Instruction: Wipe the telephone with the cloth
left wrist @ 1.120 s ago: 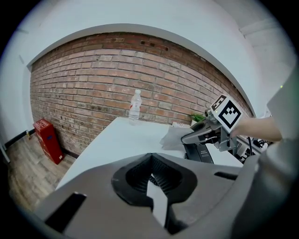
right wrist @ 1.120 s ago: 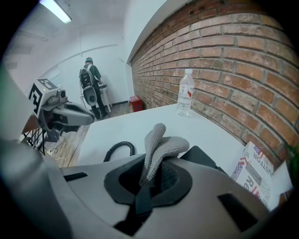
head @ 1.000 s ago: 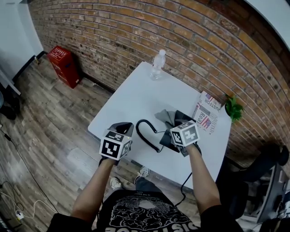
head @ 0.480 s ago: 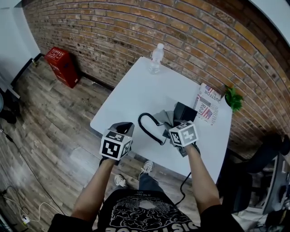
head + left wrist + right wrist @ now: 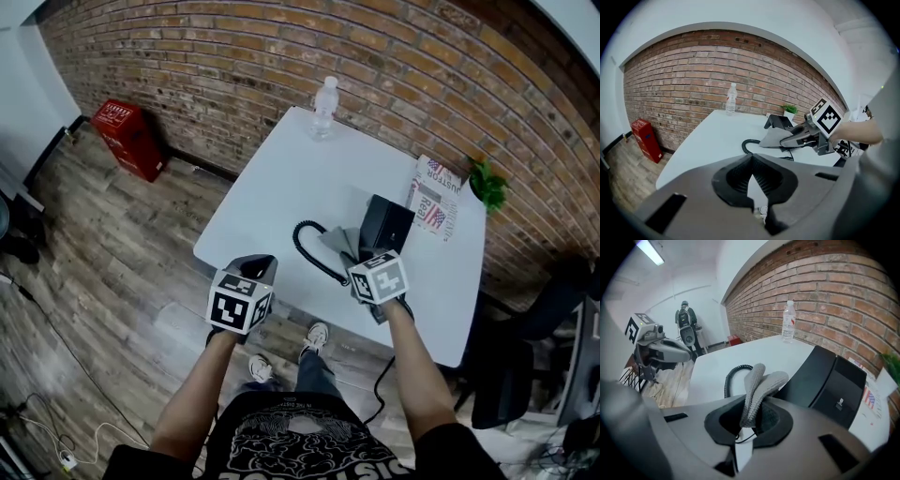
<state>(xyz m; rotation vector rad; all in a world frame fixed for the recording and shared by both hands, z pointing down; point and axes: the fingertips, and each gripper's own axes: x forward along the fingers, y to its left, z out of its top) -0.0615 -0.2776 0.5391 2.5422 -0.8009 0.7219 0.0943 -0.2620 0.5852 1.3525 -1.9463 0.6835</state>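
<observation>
We see the white table with the black telephone toward its right side. Our right gripper pinches the grey cloth just beside the telephone. Our left gripper hangs off the table's near edge, jaws together, empty.

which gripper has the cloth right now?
The right gripper: the grey cloth is pinched between its jaws. The left gripper is shut on nothing.
</observation>
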